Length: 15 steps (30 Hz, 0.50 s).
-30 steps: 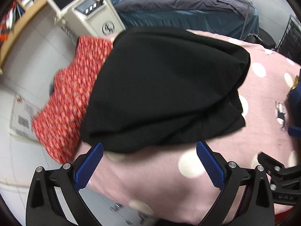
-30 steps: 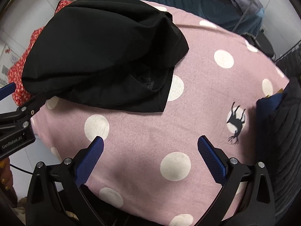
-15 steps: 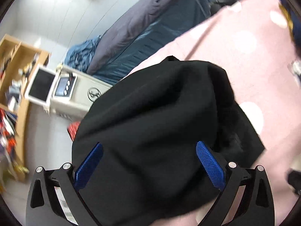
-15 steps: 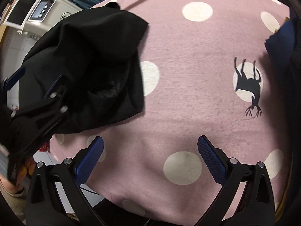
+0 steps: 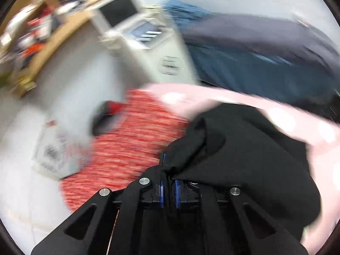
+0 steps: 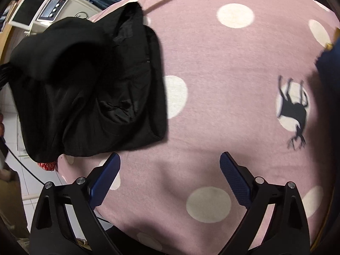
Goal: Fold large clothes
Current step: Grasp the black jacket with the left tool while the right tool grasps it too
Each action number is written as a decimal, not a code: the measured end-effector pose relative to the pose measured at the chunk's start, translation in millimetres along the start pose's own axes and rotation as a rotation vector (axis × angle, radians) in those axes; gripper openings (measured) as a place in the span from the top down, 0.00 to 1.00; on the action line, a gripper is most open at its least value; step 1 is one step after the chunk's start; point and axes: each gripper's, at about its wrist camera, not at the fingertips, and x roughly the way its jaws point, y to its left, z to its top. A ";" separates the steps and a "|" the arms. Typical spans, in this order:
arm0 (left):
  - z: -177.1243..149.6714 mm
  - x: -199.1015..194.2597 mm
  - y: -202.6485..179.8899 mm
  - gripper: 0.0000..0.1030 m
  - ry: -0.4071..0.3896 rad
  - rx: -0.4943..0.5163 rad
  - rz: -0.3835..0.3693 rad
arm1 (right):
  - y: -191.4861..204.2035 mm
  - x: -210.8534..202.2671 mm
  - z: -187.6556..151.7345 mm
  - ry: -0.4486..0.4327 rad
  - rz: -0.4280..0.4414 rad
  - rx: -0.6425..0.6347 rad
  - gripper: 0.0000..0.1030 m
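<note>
A black garment [image 6: 89, 89] lies bunched on the left part of the pink polka-dot sheet [image 6: 223, 68]. My left gripper [image 5: 169, 180] is shut on an edge of the black garment [image 5: 244, 148], which drapes over its right finger; that view is motion-blurred. My right gripper [image 6: 170, 170] is open and empty above the sheet, just right of the garment's near edge.
A red patterned garment [image 5: 127, 144] hangs off the sheet's left side. A white machine with a screen [image 6: 44, 10] stands beyond the table's left. A dark blue covered bed [image 5: 265, 59] is behind. Dark blue clothing [image 6: 329, 68] lies at the right edge.
My left gripper has closed on the black garment's edge and swung left, lifting it. My right gripper has stayed open, moving slightly toward the garment.
</note>
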 end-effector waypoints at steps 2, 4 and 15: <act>0.9 30.2 56.7 0.93 0.066 -0.100 0.103 | 9.4 10.8 7.2 0.010 0.041 -0.012 0.09; -12.3 58.3 97.3 0.93 0.154 -0.157 0.162 | 16.9 23.8 15.1 0.026 0.077 -0.012 0.09; -100.9 33.4 127.1 0.28 0.239 -0.216 0.027 | 33.7 65.8 43.3 0.055 0.202 0.050 0.86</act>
